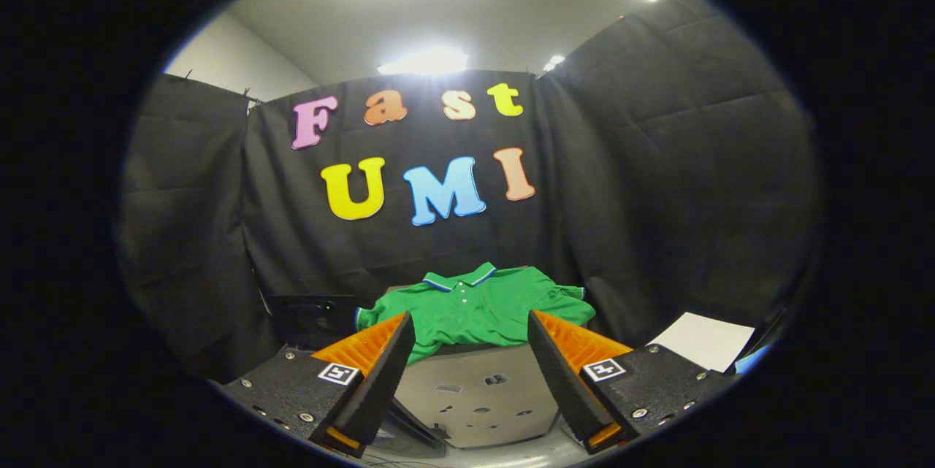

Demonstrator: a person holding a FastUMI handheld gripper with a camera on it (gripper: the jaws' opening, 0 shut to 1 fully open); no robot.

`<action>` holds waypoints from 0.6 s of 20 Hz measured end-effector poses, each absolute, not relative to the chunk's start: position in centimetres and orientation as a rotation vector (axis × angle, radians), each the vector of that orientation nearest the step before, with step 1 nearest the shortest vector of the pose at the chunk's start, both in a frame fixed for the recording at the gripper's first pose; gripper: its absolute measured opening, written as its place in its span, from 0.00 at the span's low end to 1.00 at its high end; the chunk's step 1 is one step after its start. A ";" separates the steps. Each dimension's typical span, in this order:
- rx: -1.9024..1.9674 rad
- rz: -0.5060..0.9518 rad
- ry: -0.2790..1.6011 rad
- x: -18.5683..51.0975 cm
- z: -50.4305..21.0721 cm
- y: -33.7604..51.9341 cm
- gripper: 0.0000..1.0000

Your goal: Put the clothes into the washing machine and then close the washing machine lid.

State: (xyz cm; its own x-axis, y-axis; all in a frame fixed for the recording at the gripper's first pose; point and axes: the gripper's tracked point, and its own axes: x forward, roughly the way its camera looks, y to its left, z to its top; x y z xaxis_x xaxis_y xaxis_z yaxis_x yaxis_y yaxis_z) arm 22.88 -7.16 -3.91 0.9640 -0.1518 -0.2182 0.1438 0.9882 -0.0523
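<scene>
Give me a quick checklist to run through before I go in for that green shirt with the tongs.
1. Tongs open: ok. The two fingers stand wide apart with nothing between them.
2. Green polo shirt in sight: ok. It lies spread just beyond the fingertips, collar toward the booth wall.
3. Shirt centred between the fingers: ok. Its lower edge shows in the gap.
4. Path to the shirt: ok. Only the grey surface it hangs over lies ahead.
5. Washing machine lid state: cannot tell. No lid can be made out.
6. White sheet off to the side of the fingers: ok, apart from the shirt.
</scene>
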 end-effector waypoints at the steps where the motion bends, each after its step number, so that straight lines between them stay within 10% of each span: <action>1: -0.042 -0.146 0.254 25.4 -4.5 -7.4 0.96; 12: -0.041 -0.079 0.666 40.6 -15.6 -8.1 0.96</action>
State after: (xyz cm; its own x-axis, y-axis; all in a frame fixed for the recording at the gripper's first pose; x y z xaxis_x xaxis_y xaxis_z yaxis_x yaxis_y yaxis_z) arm 40.60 -8.12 -15.56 0.7833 -0.0860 -0.6157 0.0598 0.9962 -0.0632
